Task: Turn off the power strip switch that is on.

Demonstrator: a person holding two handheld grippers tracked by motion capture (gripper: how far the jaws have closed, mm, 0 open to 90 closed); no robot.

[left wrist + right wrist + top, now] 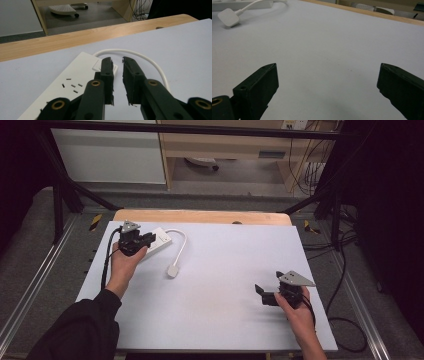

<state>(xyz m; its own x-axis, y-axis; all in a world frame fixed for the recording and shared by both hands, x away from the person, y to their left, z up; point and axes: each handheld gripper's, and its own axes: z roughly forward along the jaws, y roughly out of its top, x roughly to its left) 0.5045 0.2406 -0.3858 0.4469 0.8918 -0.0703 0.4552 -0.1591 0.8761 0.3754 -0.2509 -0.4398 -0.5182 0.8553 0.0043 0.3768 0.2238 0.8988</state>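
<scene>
A white power strip (161, 241) (75, 75) lies at the far left of the white table cover (225, 270). Its white cable (182, 242) (140, 53) loops round to a flat white plug (173, 270) (229, 17) resting on the cover. My left gripper (150, 239) (117, 60) hovers over the strip's cable end, by a raised white switch (98, 66). Its jaws stand close together with a narrow gap and nothing between them. My right gripper (261, 294) (327, 65) rests low over bare cover at the near right, jaws wide apart and empty.
The wooden table edge (200, 216) (75, 37) shows beyond the cover. Black frame posts (57, 205) flank the table. Loose black cables (345, 320) trail on the floor at the right. A wooden shelf unit (225, 145) stands behind.
</scene>
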